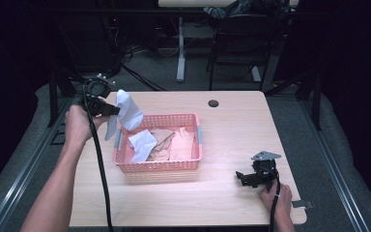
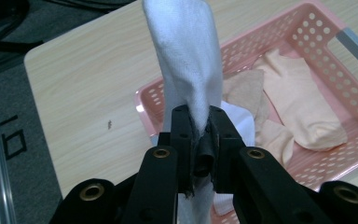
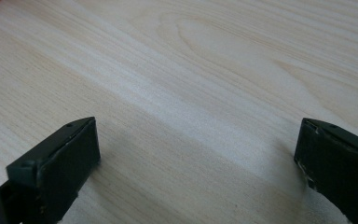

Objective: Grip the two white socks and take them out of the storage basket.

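White sock (image 1: 127, 110) hangs pinched in the left tongs (image 1: 112, 111), held in the air above the far-left corner of the pink basket (image 1: 157, 166), which stands on the worktop (image 1: 232, 125) left of its centre. In the left gripper view we see the two black jaws pressed together on a fold of the sock (image 2: 186, 60), the cloth rising past the jaws and also trailing below them. Its long axis runs roughly upright, with the lower end dangling just outside the basket's left wall.

Inside the basket (image 2: 317, 28) we note a second white piece (image 1: 141, 143) and several peach-coloured socks (image 1: 176, 142) lying flat and overlapping.

The right tongs (image 1: 245, 177) rest low near the worktop's near-right corner, well apart from the basket. In the right gripper view their jaws stand spread wide over bare wood (image 3: 191, 84), holding nothing.

We judge that the coming move turns on one relation: the sock sits at the basket's far-left corner, partly over the rim and partly outside it. The free worktop lies to the left and near side of the left tongs; the basket's interior lies to their right. The left hand (image 1: 77, 126) is the only one within reach of either.
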The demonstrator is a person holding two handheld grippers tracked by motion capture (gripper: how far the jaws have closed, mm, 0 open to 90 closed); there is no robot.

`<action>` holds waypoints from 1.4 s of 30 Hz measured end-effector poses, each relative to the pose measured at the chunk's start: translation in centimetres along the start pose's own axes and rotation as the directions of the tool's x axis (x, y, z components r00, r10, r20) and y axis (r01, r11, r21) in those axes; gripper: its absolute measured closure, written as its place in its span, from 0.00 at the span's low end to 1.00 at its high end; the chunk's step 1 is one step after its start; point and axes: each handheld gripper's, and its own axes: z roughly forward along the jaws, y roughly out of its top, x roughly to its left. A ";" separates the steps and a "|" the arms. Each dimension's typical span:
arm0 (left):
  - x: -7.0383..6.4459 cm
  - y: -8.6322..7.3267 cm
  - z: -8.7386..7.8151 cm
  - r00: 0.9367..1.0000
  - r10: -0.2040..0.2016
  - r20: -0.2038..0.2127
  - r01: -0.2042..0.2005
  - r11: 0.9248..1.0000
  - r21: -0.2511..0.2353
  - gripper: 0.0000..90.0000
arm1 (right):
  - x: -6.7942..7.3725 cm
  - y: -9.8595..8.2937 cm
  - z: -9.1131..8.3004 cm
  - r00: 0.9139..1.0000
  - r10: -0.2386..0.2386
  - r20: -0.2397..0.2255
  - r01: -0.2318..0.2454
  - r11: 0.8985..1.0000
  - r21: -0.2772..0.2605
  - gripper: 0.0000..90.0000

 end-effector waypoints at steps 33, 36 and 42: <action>7.1 -5.3 -2.6 0.982 -0.152 -0.109 0.154 0.988 0.010 0.91 | 0.0 0.0 0.0 1.000 0.003 -0.002 -0.003 1.000 -0.004 0.00; 7.5 -5.9 -2.0 0.979 -0.168 -0.114 0.171 0.985 0.022 0.91 | 0.0 0.0 0.0 1.000 0.003 -0.002 -0.003 1.000 -0.003 0.00; 8.1 -7.3 -0.5 0.974 -0.189 -0.124 0.197 0.979 0.052 0.91 | 0.0 0.0 0.0 1.000 0.003 -0.002 -0.003 1.000 -0.004 0.00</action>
